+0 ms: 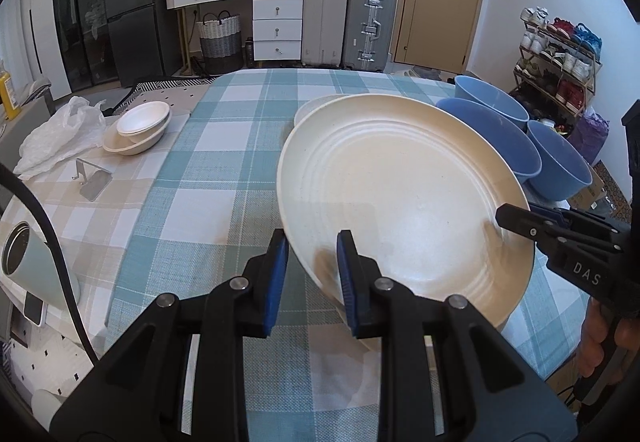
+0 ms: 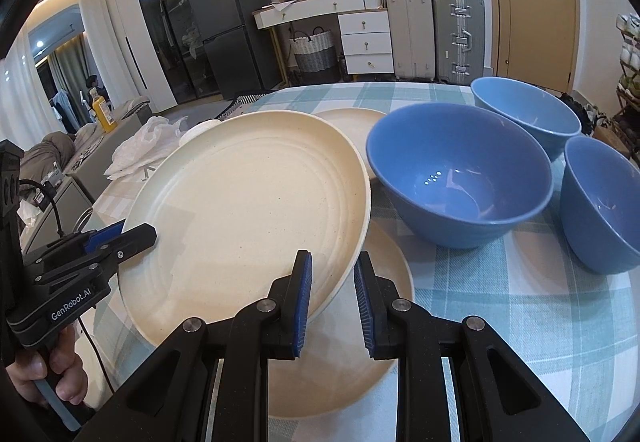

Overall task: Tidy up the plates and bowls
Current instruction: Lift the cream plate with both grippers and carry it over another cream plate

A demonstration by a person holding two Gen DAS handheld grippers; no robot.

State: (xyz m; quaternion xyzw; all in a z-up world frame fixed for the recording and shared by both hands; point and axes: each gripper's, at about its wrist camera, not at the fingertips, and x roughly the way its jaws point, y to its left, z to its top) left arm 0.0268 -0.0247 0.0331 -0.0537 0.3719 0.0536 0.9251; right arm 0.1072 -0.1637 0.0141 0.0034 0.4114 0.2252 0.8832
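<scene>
A large cream plate [image 1: 404, 202] [image 2: 248, 210] is held tilted above the checked tablecloth. My left gripper [image 1: 312, 274] straddles its near-left rim with both pads on it. My right gripper [image 2: 332, 294] straddles the opposite rim; in the left wrist view it enters from the right [image 1: 516, 218]. A second cream plate [image 2: 380, 282] lies flat under the lifted one. A third cream plate [image 2: 352, 116] [image 1: 316, 106] lies behind. Three blue bowls [image 2: 460, 178] [image 2: 524, 110] [image 2: 600, 198] stand upright to the right.
Nested white paper bowls [image 1: 140, 126] sit at the far left beside a crumpled plastic bag [image 1: 60, 138] and a metal stand [image 1: 94, 180]. A pale green cup [image 1: 36, 266] lies at the left edge. Suitcases, drawers and a shoe rack stand beyond the table.
</scene>
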